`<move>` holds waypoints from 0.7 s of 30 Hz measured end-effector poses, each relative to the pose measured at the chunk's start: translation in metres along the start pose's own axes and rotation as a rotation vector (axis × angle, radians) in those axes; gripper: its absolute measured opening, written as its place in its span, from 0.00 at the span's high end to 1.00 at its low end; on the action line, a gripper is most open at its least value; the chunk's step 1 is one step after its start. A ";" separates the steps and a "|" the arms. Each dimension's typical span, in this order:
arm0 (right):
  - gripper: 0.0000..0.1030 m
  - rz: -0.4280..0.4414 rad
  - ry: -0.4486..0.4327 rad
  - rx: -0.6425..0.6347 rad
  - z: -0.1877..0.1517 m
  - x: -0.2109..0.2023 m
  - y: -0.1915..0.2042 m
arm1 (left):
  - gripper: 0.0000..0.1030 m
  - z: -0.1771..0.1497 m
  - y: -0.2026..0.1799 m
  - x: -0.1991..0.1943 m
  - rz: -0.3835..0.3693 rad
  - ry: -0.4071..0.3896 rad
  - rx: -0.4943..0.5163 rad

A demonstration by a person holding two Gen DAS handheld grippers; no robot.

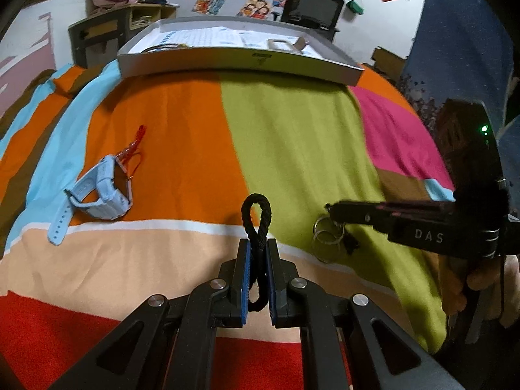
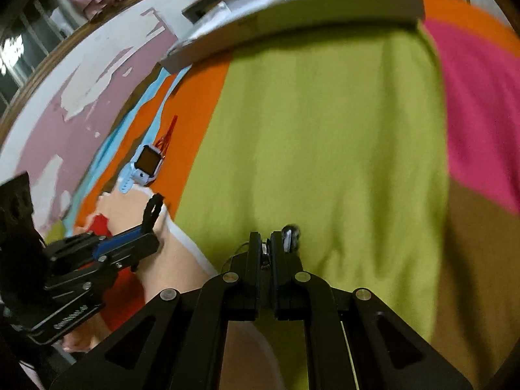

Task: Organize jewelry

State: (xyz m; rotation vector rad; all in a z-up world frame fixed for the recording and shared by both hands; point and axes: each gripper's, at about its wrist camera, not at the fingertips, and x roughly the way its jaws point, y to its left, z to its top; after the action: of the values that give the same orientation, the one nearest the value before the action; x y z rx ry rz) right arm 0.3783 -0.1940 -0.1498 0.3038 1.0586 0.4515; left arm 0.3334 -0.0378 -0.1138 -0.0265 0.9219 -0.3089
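Observation:
My left gripper (image 1: 257, 243) is shut on a black braided cord loop (image 1: 256, 217) that sticks up past its blue pads, above the striped bedspread. My right gripper (image 2: 266, 239) is shut on a keyring of silver metal rings (image 1: 326, 232), which hang from its tip over the green stripe; in the right wrist view only a blurred ring (image 2: 290, 232) shows beside the fingers. A light blue watch (image 1: 94, 195) lies on the orange stripe at the left, touching a red string ornament (image 1: 135, 144). A grey tray (image 1: 240, 63) with papers sits at the far edge.
The bedspread (image 1: 292, 136) has orange, green, pink, peach and red stripes. Behind the tray stand a black office chair (image 1: 310, 8) and a wooden desk (image 1: 107, 29). A hand (image 1: 481, 289) holds the right gripper at the right edge.

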 end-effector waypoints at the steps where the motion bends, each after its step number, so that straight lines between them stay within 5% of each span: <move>1: 0.95 0.011 0.006 0.021 -0.003 -0.001 -0.004 | 0.91 0.000 0.003 0.001 0.005 0.008 -0.010; 12: 0.91 0.129 -0.011 0.199 -0.016 -0.001 -0.019 | 0.91 0.000 0.016 0.004 -0.026 0.018 -0.074; 21: 0.91 0.044 -0.012 0.124 -0.021 -0.016 -0.023 | 0.91 0.002 0.010 0.000 -0.040 0.001 -0.048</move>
State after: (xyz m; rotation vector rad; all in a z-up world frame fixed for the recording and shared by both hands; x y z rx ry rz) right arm 0.3578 -0.2213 -0.1573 0.4396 1.0722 0.4233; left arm 0.3375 -0.0285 -0.1136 -0.0895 0.9302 -0.3241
